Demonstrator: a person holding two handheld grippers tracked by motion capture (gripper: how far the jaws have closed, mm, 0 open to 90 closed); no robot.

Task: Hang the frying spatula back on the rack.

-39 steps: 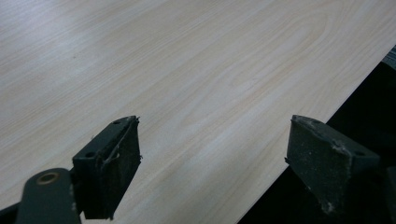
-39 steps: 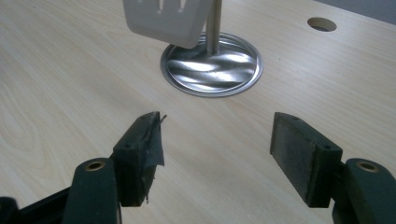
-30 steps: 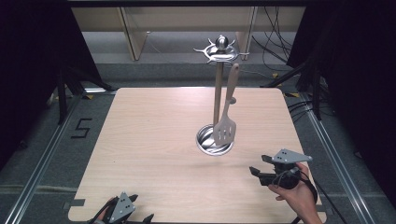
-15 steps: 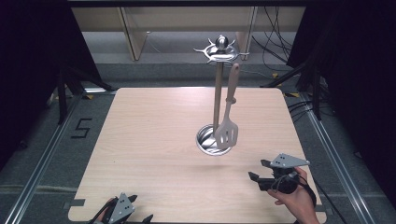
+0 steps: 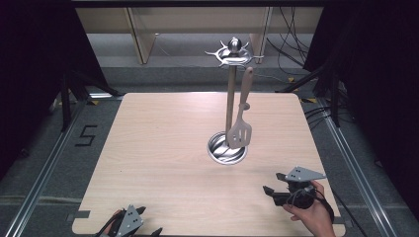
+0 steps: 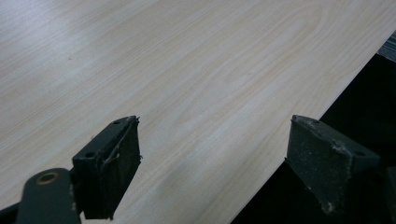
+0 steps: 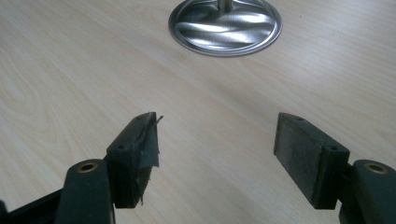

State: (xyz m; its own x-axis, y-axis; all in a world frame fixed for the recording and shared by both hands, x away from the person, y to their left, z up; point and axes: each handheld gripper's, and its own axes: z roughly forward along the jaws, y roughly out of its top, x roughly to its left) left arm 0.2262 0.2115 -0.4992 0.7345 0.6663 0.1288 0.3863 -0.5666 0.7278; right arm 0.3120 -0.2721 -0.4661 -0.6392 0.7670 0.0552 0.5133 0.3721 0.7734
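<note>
Two hand-held grippers sit low at the near side of a pale wooden worktop (image 5: 163,148). The left hand-held gripper (image 5: 129,224) rests at the near edge, toward the left corner; in the left gripper view its jaws stand wide apart with nothing between them, one over the wood and the other past the worktop's edge over dark space. The right hand-held gripper (image 5: 284,186) is held by a hand (image 5: 311,212) near the front right corner, above the wood, with its grey plate on top. In the right gripper view its jaws are also spread wide and empty, bare wood between them, and a shred of torn dark lining hangs from the pad of the jaw at the left of that view.

A metal utensil stand (image 5: 230,94) rises from a round shiny base (image 5: 226,148) a little right of the worktop's centre. A slotted spatula (image 5: 240,126) hangs from the ring of hooks (image 5: 233,53) at the top, its blade down just above the base and beside the pole. In the right gripper view the base (image 7: 225,25) lies ahead of the open jaws, well apart from them.

Most of the worktop is bare: the whole left half, the far strip behind the stand and the stretch between base and near edge. Beyond the edges lie grey floor, metal rails and, at the far right, loose cables (image 5: 291,49).
</note>
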